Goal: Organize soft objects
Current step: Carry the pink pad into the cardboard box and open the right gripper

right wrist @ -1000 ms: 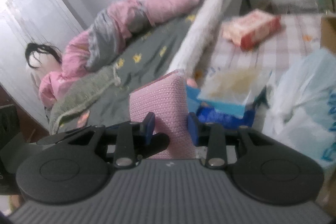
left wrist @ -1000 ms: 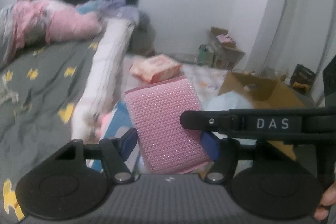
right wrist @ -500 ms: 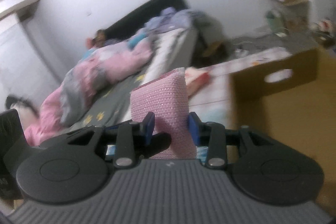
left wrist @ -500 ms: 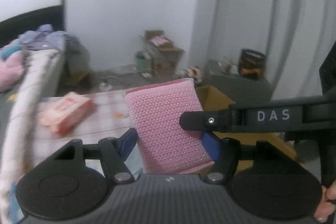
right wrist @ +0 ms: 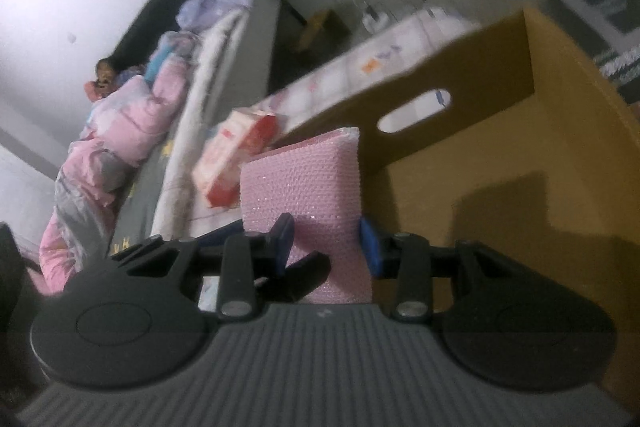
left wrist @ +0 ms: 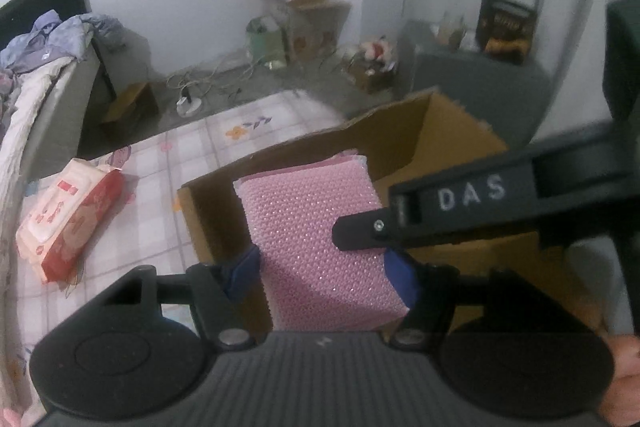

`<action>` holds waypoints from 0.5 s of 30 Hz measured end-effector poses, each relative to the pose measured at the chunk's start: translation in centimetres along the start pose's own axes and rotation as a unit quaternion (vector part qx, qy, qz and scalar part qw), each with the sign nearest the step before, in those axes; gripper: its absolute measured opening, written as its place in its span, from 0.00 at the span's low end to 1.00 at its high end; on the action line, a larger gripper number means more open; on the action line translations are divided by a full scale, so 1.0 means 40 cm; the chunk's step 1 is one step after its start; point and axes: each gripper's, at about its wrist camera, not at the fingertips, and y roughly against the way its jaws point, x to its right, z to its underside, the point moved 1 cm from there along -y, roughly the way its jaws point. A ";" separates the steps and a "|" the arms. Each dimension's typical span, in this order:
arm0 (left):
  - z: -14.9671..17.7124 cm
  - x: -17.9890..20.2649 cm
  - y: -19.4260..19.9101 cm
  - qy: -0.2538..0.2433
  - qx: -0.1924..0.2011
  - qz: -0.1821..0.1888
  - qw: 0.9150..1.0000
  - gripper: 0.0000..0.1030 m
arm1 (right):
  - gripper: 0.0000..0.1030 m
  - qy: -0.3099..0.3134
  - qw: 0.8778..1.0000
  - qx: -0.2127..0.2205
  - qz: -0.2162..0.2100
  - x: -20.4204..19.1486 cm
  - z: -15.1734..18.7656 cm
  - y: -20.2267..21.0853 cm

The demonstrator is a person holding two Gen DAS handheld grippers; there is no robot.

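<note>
- Carrying, left wrist view: left tool is clamped across the wide faces of the pink pad stack, blue fingers pressing both sides. The right tool's black arm crosses in front of it. The stack hangs over the open cardboard box, not yet inside. A wipes pack lies on the checked floor mat, well apart.
- Right wrist view: right tool pinches the same stack by its narrow edge; its jaws have just been easing apart, pad between them. Box interior looks bare.
- Progress: transport about done; lowering and release are left, plus the wipes pack and bedding on the bed.
</note>
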 end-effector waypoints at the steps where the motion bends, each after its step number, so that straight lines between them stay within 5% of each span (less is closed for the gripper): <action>1: -0.006 0.001 -0.027 -0.001 -0.007 -0.006 1.000 0.67 | 0.36 -0.007 1.000 -0.006 0.002 0.015 -0.011 -0.022; 7: -0.008 0.019 -0.059 -0.006 -0.028 -0.014 0.999 0.67 | 0.36 -0.047 0.998 -0.039 0.017 0.093 -0.030 -0.146; 15: -0.021 0.015 0.036 -0.004 -0.009 -0.007 1.000 0.71 | 0.36 -0.083 0.994 -0.055 0.036 0.140 -0.013 -0.206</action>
